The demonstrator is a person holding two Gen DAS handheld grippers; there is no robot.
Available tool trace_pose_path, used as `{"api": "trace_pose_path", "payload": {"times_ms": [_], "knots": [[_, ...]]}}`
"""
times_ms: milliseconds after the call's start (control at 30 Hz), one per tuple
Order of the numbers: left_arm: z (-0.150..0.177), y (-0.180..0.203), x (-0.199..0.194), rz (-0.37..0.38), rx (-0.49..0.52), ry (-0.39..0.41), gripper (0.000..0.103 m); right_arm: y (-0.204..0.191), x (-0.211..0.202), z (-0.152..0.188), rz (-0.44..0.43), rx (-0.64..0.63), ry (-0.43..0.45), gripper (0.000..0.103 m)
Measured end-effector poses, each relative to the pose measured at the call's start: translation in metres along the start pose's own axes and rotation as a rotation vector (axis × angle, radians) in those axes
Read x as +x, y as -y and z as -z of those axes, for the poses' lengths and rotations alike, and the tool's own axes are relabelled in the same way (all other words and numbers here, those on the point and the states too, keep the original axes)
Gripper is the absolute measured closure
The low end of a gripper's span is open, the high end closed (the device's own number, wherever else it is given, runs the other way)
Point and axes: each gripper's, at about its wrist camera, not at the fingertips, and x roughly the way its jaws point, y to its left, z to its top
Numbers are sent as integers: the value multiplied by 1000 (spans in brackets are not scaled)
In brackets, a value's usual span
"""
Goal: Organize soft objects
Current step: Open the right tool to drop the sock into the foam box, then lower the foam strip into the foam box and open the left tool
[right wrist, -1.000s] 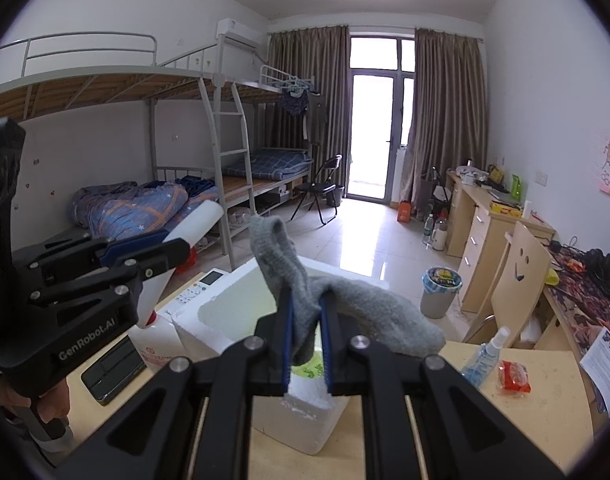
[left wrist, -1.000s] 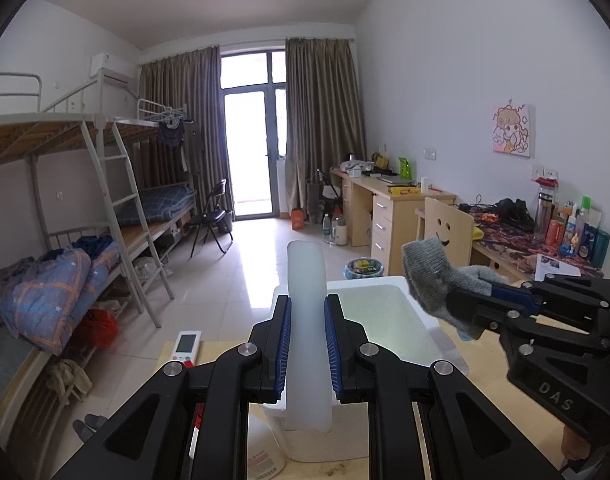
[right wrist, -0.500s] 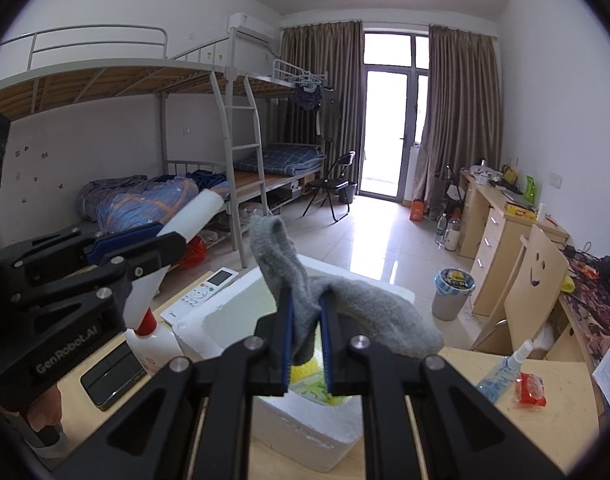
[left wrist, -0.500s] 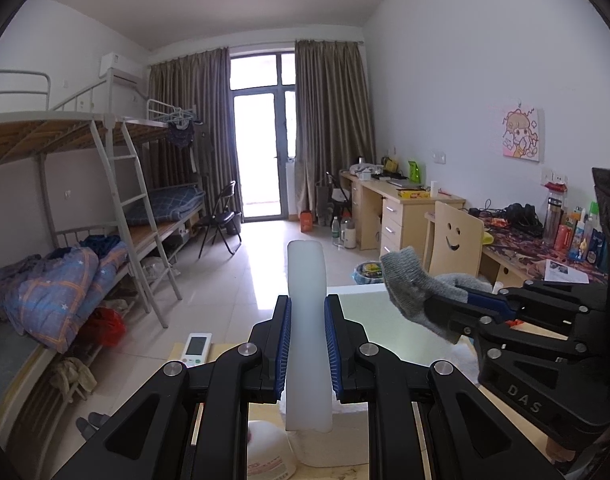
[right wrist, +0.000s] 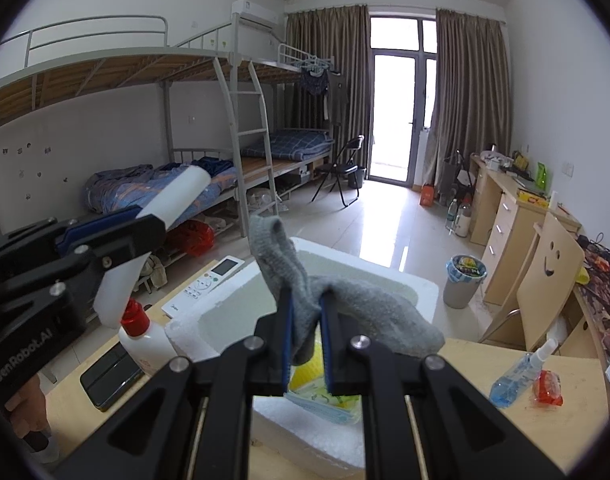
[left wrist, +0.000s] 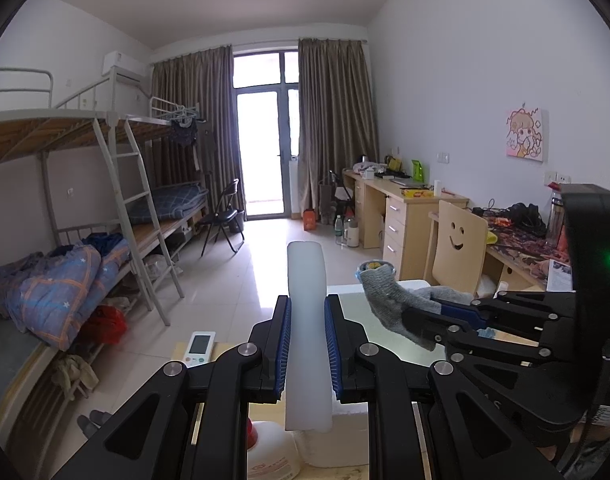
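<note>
My left gripper (left wrist: 307, 344) is shut on a white foam strip (left wrist: 306, 320) that stands upright between the pads; it also shows in the right wrist view (right wrist: 173, 200). My right gripper (right wrist: 305, 344) is shut on a grey sock (right wrist: 337, 304), which drapes over both sides of the pads above a white foam box (right wrist: 385, 276). From the left wrist view the sock (left wrist: 389, 304) and the right gripper (left wrist: 437, 316) hang over the box (left wrist: 385, 336). Yellow and blue soft items (right wrist: 325, 396) lie inside the box.
On the wooden table (right wrist: 505, 420) are a white bottle with a red cap (right wrist: 143, 340), a remote control (right wrist: 209, 284), a black phone (right wrist: 109, 376), a blue spray bottle (right wrist: 517, 376) and a red packet (right wrist: 547, 388). Bunk beds stand left, desks and a chair right.
Both grippers have risen a little and the right one has moved closer over the box. Both still hold their items.
</note>
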Motion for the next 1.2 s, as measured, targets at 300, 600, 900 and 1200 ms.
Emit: {"api": "trace_pose_path", "payload": {"times_ms": [300, 600, 900, 1200], "knots": [[1, -2, 1, 3, -1, -2, 85, -2, 3, 0, -22, 3, -12, 54], [2, -3, 2, 6, -4, -2, 85, -1, -2, 0, -10, 6, -1, 32], [4, -1, 4, 11, -7, -10, 85, 2, -21, 3, -1, 25, 15, 29], [-1, 9, 11, 37, 4, -21, 85, 10, -45, 10, 31, 33, 22, 29]]}}
